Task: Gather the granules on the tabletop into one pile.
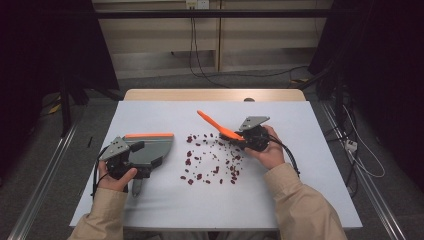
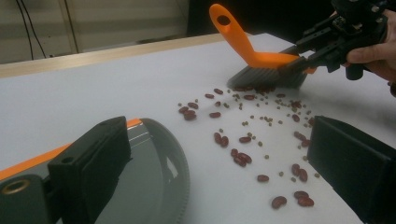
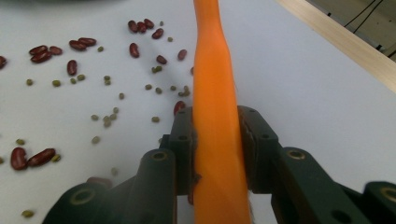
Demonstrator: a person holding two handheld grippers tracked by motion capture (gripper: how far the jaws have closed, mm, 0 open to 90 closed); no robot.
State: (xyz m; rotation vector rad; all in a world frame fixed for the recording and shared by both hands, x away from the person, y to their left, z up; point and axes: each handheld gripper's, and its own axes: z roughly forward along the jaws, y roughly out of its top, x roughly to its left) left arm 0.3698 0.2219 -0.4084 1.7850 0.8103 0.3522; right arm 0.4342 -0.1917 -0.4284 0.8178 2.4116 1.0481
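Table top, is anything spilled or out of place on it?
Yes. Red beans and smaller green ones lie scattered loose over the white table, between the dustpan and the orange brush clamped in the right gripper.

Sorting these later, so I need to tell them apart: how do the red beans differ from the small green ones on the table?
The red beans are larger, long and kidney-shaped; the green beans are tiny and round. The red ones are dark and glossy, the green ones dull olive. Both lie scattered loose together on the white table, in front of the brush.
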